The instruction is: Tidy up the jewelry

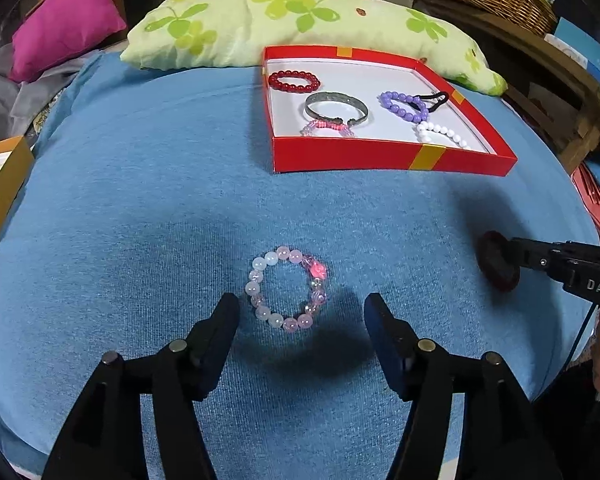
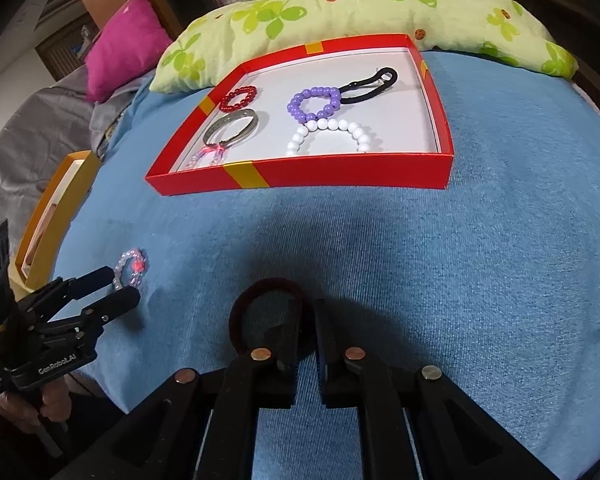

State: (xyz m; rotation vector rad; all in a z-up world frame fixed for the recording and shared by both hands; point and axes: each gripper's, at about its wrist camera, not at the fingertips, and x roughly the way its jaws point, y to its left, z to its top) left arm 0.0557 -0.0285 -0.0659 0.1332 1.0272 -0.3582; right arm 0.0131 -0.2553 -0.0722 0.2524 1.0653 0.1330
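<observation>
Dark red hair tie [image 2: 260, 312] clenched in the right tongs [image 2: 308, 320] over the blue bed cover [image 2: 460, 260], pale pink bead bracelet [image 1: 287, 289] laid just ahead of the released left tongs [image 1: 300, 314], other bracelets kept in the red box [image 1: 380, 156].

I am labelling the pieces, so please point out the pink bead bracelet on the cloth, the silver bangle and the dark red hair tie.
pink bead bracelet [image 1: 286, 289], left wrist view, on its left-hand beads.
silver bangle [image 1: 336, 109], left wrist view, on its band.
dark red hair tie [image 2: 260, 286], right wrist view, on its top arc.
</observation>
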